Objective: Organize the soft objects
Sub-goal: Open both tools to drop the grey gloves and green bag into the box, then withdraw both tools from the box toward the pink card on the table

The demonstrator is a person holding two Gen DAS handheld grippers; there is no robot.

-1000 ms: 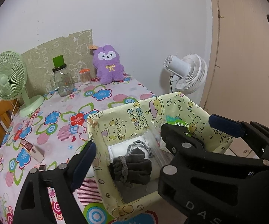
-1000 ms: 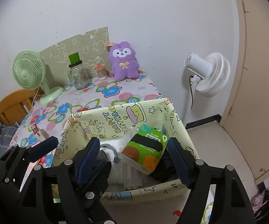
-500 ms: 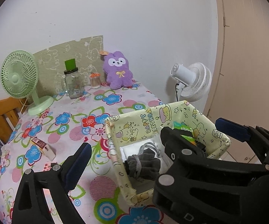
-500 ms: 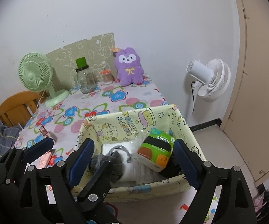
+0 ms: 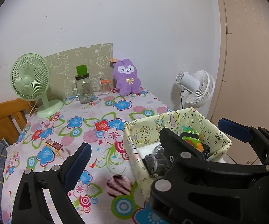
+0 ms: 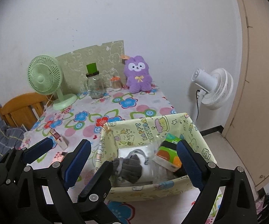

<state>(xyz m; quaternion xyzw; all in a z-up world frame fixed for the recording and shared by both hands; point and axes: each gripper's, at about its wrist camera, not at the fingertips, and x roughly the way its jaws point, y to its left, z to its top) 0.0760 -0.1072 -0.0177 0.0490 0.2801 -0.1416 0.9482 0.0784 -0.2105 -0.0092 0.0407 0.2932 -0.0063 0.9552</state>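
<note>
A yellow cartoon-print fabric bin (image 6: 149,128) stands at the near right edge of the floral table; it also shows in the left wrist view (image 5: 142,132). Inside lie dark grey gloves (image 6: 130,169), a white folded item in clear plastic (image 6: 149,151) and a green-orange tissue pack (image 6: 169,154). A purple plush bunny (image 5: 127,77) sits against the far wall. My left gripper (image 5: 153,145) is open and empty above the bin's left side. My right gripper (image 6: 134,158) is open and empty, straddling the bin from above.
A green desk fan (image 5: 32,85), a glass jar with a green lid (image 5: 83,87) and a small toothpick jar (image 5: 104,86) stand at the back. A small pink box (image 5: 55,146) lies at the left. A white floor fan (image 6: 212,87) and a door are on the right; a wooden chair (image 6: 20,108) is on the left.
Both grippers have drawn back and up from the bin, so more of the table shows. Both stay open and empty. The bin's contents have not moved.
</note>
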